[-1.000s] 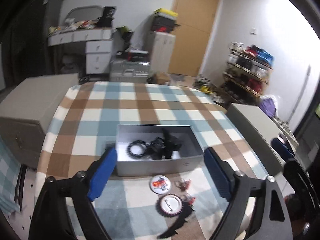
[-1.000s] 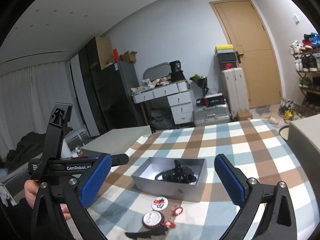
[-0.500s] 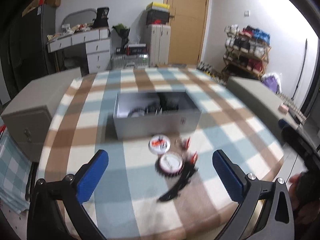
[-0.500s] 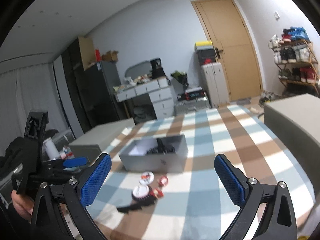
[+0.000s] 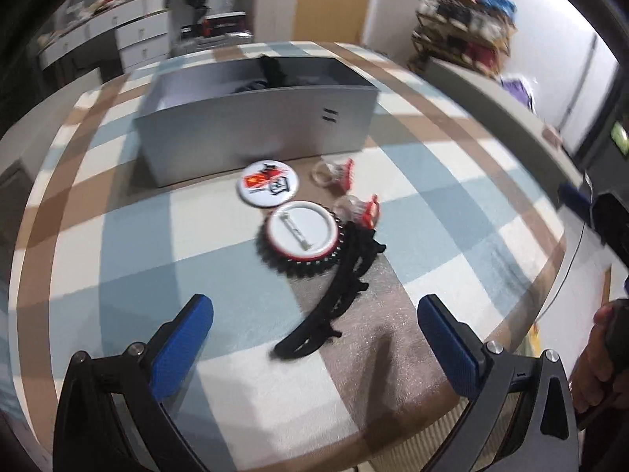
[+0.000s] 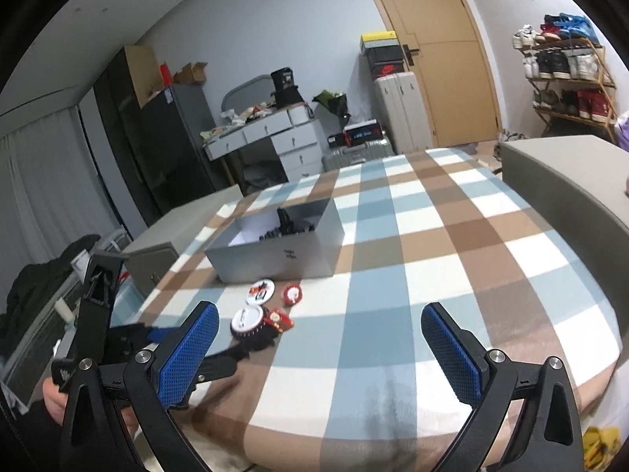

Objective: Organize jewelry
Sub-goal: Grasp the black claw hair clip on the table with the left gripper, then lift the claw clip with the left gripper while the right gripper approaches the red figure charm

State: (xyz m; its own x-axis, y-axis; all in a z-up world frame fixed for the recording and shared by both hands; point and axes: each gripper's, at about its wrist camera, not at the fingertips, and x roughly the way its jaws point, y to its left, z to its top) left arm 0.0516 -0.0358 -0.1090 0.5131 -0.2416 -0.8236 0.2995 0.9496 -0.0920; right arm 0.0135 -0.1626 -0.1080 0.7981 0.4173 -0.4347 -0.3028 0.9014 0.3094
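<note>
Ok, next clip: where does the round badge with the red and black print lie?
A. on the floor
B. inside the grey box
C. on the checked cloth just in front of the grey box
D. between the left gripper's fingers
C: the printed badge lies flat on the checked cloth just in front of the grey box's front wall, not in it.
</note>
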